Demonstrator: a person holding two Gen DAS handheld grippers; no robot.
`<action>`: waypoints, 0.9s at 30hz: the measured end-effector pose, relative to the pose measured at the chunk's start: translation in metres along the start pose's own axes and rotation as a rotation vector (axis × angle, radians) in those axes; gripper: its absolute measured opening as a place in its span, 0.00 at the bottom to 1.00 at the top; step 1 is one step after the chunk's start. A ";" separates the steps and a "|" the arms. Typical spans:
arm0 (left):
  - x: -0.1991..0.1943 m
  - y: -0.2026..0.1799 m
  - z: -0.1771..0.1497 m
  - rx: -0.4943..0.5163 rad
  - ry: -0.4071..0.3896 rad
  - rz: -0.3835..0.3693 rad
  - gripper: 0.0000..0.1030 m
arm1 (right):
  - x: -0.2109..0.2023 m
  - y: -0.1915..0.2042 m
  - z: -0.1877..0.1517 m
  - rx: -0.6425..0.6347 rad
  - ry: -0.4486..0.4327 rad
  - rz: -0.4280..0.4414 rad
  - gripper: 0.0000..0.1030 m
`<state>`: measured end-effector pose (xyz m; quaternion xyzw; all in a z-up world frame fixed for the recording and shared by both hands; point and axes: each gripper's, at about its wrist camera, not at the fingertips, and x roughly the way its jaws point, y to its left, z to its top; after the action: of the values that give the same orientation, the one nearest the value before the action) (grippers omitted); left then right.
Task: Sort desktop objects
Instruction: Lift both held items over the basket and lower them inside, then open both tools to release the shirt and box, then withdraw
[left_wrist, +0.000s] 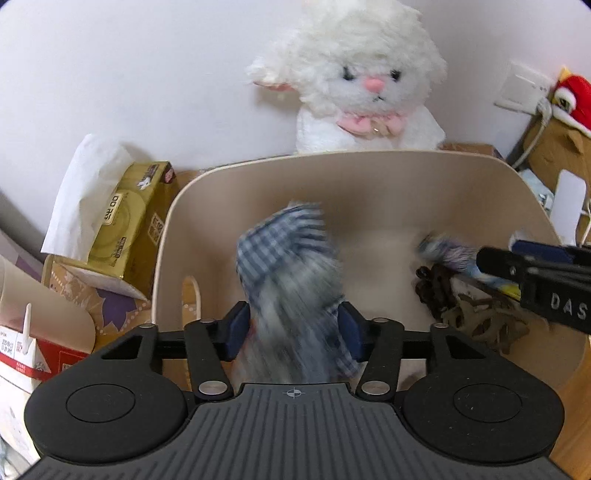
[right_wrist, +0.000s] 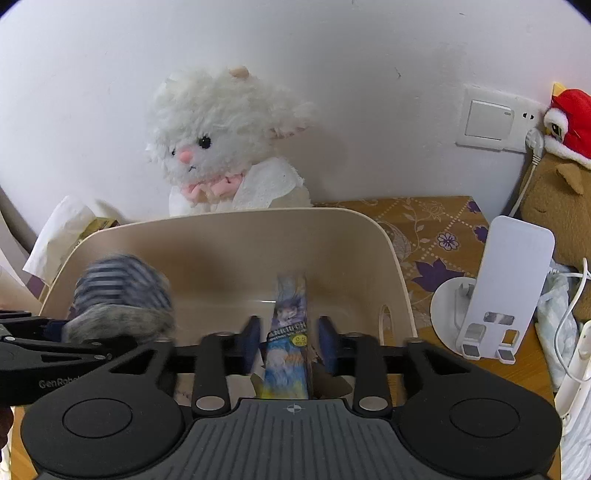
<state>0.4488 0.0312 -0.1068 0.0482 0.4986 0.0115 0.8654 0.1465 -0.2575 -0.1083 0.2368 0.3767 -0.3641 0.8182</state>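
Currently the left gripper (left_wrist: 293, 328) is seen clamped on a checked cloth (left_wrist: 291, 266), held blurred over the beige bin (left_wrist: 369, 166). The right gripper (right_wrist: 290, 343) is spread apart around a printed packet (right_wrist: 290, 332), pads not touching it, also over the bin. Brown clips (left_wrist: 476, 314) are seen on the bin floor, a white plush (right_wrist: 225, 147) behind it

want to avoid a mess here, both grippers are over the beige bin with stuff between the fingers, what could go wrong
1. The checked cloth item between the left gripper fingers is motion-blurred; it may snag a pad or land half over the bin rim.
2. The slim printed pack sits loosely between the right gripper fingers and could tip out crooked.
3. The two grippers are close together over the bin and could collide.
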 end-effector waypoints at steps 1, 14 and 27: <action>-0.001 0.001 0.001 -0.009 0.000 0.000 0.58 | -0.001 0.001 0.001 -0.006 -0.001 -0.004 0.50; -0.041 -0.003 0.000 0.012 -0.085 0.024 0.69 | -0.037 0.012 0.009 -0.082 -0.078 -0.005 0.91; -0.111 -0.005 -0.019 0.033 -0.192 -0.016 0.73 | -0.115 0.013 0.004 -0.124 -0.249 -0.002 1.00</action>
<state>0.3762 0.0195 -0.0208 0.0593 0.4137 -0.0085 0.9084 0.1065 -0.2036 -0.0139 0.1384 0.2943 -0.3677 0.8712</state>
